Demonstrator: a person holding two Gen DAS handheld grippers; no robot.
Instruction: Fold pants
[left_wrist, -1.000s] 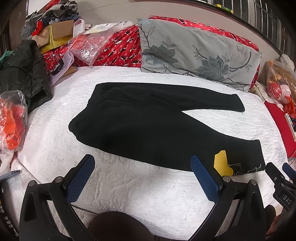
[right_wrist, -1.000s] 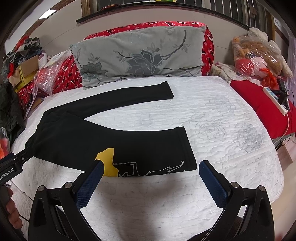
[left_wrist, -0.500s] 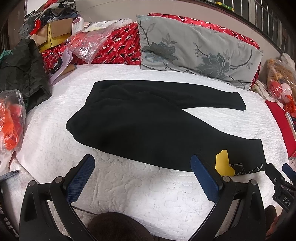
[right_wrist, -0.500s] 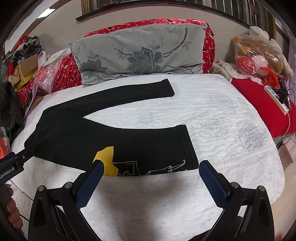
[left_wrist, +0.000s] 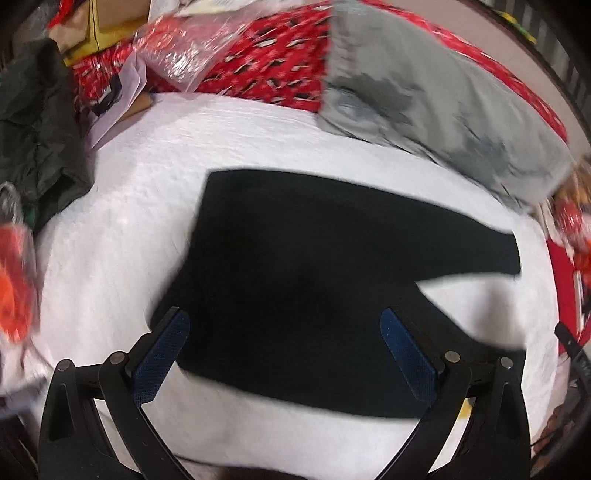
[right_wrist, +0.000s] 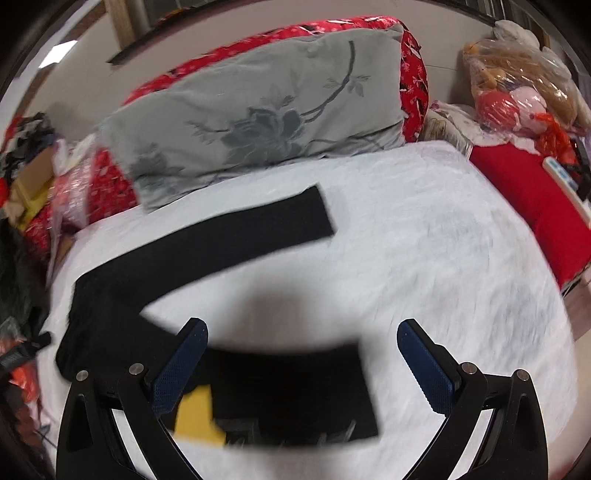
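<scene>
— Any writing you can read?
— None; both views are smeared. A yellow patch (right_wrist: 199, 419) sits near the cuff, with pale marks beside it too blurred to make out.
— And the pants?
— The black pants (left_wrist: 295, 266) lie flat on the white bed (left_wrist: 122, 221), legs splayed toward its right edge, waist toward the left.
— The jaws?
— The left gripper (left_wrist: 284, 354) and right gripper (right_wrist: 301, 363) both gape wide, holding nothing. The grey pillow (right_wrist: 258, 114) lines the far edge.
</scene>
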